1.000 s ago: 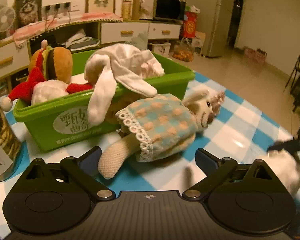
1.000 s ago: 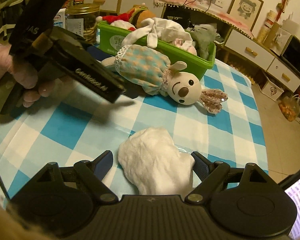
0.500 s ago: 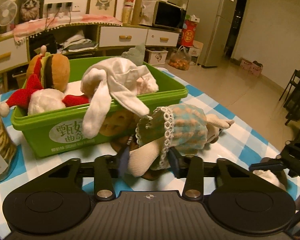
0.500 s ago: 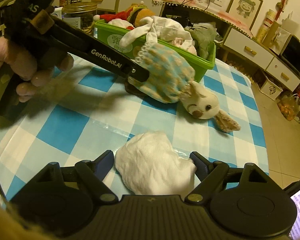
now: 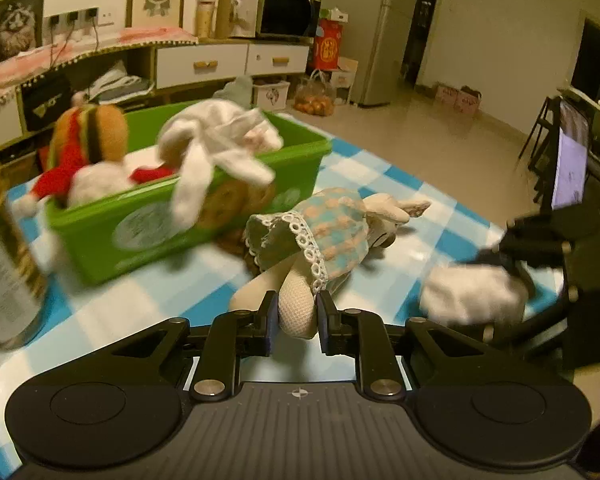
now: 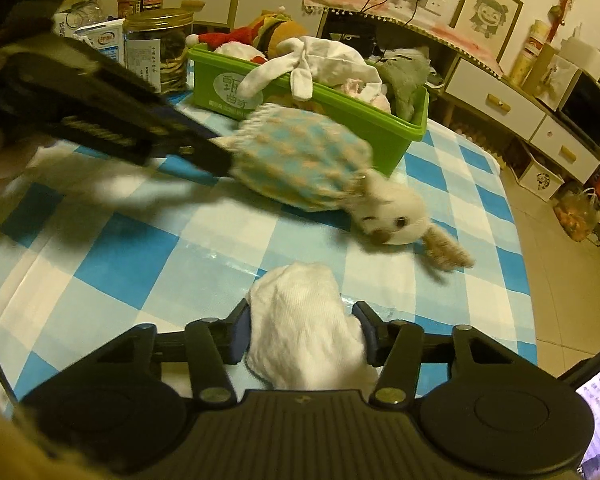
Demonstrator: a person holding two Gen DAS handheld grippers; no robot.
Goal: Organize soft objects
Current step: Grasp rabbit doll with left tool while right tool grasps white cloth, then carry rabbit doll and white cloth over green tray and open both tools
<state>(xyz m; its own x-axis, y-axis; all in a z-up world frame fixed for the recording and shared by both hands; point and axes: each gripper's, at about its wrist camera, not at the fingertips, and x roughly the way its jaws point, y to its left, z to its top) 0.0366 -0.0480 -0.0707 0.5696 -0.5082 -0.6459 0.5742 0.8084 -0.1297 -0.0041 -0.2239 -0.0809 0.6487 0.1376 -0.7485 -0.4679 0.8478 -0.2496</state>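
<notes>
At the near edge of the blue-and-white checked table [image 6: 112,276], the right gripper [image 6: 302,330] has its jaws closing on a white fluffy bundle [image 6: 304,332], which lies between the two pads and bulges out past them toward the table's middle. The left gripper [image 5: 296,314] is closing too, its pads pinching the cream mesh leg [image 5: 296,308] of a rabbit doll [image 6: 312,164] in a blue and peach checked dress; the doll stretches away from those jaws across the middle of the table, dress nearest the tool, its head [image 6: 396,216] and long ear farther toward the table's right side. Just behind the doll, near the far edge, stands a green bin [image 6: 360,116] heaped with soft toys: a white long-eared plush [image 5: 216,148] draped over its front wall and a burger-shaped plush [image 5: 96,132] beside a red and white one. A jar [image 6: 158,50] with a gold lid stands beside the bin's left end.
</notes>
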